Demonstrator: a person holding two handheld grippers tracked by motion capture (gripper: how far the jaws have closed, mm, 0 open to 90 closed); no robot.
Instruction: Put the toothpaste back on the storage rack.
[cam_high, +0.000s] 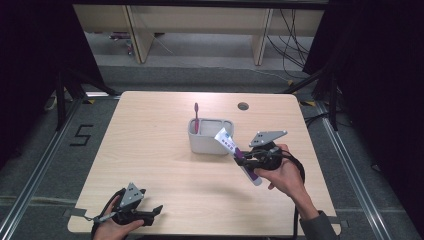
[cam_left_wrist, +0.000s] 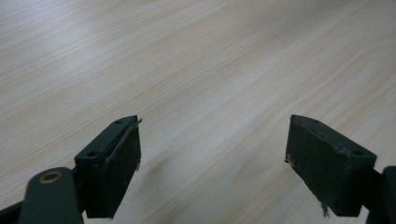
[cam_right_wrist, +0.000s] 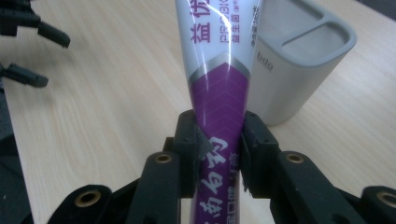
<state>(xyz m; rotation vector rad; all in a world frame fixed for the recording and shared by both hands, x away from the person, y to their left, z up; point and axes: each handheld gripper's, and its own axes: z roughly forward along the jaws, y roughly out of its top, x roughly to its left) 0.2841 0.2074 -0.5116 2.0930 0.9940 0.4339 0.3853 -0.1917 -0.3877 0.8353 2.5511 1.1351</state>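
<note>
The purple-and-white toothpaste tube (cam_high: 239, 155) is tilted above the table, its white end toward the grey holder (cam_high: 210, 142).

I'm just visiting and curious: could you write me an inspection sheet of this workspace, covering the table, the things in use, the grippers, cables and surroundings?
Surface: light wooden table, round hole near far edge.
Job's things: purple-and-white toothpaste tube held tilted, beside grey holder; purple toothbrush upright in holder's left compartment.
Clutter: nothing seen.
Grippers: right gripper clamped on the tube; left gripper open, nothing between its jaws, low at near left edge.
Cables: black cables on floor behind the table.
Surroundings: dark curtains, floor marking "5".
</note>
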